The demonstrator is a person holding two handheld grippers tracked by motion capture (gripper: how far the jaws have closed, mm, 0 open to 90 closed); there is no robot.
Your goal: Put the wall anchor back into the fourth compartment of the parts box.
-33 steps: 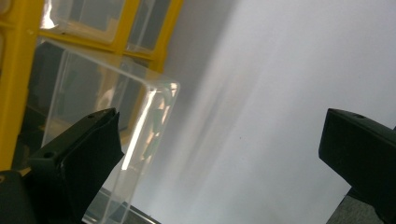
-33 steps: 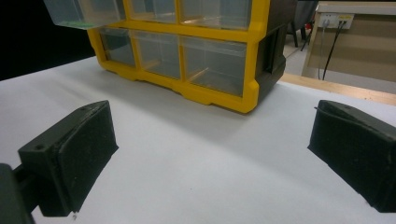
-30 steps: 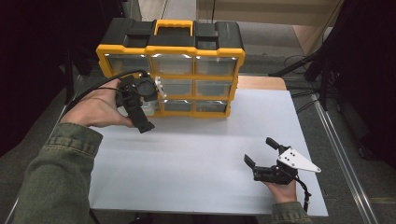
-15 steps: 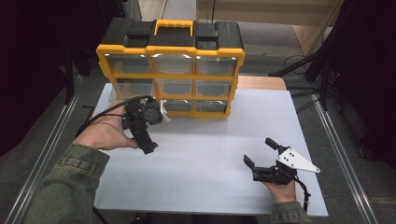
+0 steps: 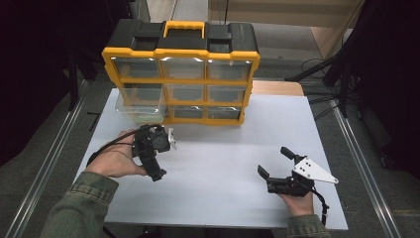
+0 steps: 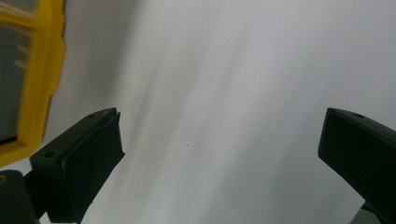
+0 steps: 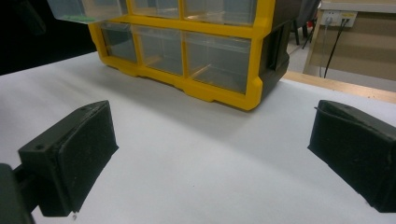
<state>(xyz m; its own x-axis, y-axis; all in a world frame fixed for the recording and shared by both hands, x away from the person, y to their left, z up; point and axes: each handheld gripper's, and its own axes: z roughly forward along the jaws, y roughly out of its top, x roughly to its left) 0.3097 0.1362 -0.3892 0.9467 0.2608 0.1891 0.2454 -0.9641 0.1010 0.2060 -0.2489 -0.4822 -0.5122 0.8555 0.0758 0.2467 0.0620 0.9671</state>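
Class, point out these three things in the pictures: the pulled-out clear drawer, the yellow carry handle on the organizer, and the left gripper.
pulled-out clear drawer point(image 5: 139, 105), high view, on its clear front wall.
yellow carry handle point(image 5: 184, 23), high view, on its top bar.
left gripper point(image 6: 219, 154), left gripper view, midway between its open fingers.

The high view looks down from the tabletop's near edge, while both low gripper views share the yellow plastic drawer cabinet point(image 5: 181, 79) point(image 6: 28, 79) point(image 7: 196, 51).

We record a yellow-and-black organizer box point(image 5: 181, 74) with clear drawers point(image 7: 217, 58), a plain white table point(image 5: 223, 148), and black grippers.
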